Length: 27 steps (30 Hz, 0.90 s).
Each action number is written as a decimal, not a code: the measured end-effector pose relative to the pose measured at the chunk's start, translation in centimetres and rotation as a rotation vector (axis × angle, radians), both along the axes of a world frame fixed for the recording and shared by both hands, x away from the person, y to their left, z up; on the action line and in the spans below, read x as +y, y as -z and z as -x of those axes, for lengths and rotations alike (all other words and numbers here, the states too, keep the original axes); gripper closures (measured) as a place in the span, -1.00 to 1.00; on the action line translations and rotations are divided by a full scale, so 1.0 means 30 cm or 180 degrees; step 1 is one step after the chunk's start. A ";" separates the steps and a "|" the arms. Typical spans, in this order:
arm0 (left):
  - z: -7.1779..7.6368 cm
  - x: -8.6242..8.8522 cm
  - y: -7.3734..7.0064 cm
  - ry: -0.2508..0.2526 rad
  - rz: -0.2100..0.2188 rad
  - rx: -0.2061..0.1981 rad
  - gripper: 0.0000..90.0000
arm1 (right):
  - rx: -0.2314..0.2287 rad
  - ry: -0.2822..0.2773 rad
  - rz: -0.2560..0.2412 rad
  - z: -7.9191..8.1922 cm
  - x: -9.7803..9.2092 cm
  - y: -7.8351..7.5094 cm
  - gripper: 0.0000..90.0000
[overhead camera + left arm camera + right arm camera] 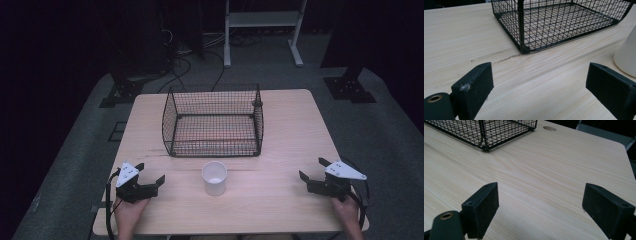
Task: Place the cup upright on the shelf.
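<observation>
- High view: the left gripper (151,176) sits at the lower left of the frame, jaws spread wide and holding nothing, low over the worktop (290,125). The right gripper (313,169) sits at the lower right, jaws likewise wide and empty. The white cup (214,177) stands upright at lower centre, between the two grippers and apart from both, just below the black wire basket (213,121).
- Left gripper view: jaws wide apart with bare worktop between them; the cup (627,55) shows at the right edge, the basket (554,22) at upper centre.
- Right gripper view: jaws wide, nothing between them; the basket's corner (484,132) lies at upper left.
</observation>
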State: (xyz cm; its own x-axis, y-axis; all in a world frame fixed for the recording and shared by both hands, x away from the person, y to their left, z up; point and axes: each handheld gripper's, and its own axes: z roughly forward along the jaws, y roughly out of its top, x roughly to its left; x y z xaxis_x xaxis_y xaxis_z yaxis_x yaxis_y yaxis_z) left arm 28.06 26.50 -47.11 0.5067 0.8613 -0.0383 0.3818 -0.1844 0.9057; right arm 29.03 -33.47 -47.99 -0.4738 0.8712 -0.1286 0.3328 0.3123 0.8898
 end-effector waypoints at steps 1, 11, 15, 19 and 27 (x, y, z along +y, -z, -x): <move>0.000 0.000 0.000 0.0000 0.0000 0.0000 -0.85 | 0.0000 0.0000 0.0000 0.000 0.000 0.000 -0.71; 0.002 -0.010 -0.009 0.0064 0.0005 -0.0039 -0.85 | 0.0005 0.0029 0.0013 -0.001 0.002 0.000 -0.71; 0.006 -0.020 -0.013 0.0100 0.0010 -0.0049 -0.85 | 0.0005 0.0028 0.0020 -0.001 0.002 0.000 -0.71; 0.011 -0.043 -0.023 0.0172 -0.0046 -0.0054 -0.85 | 0.0003 0.0024 0.0031 -0.001 0.004 0.000 -0.71; 0.017 -0.099 -0.074 0.0356 -0.0177 -0.0137 -0.85 | 0.0011 0.0026 0.0058 -0.001 0.006 0.001 -0.71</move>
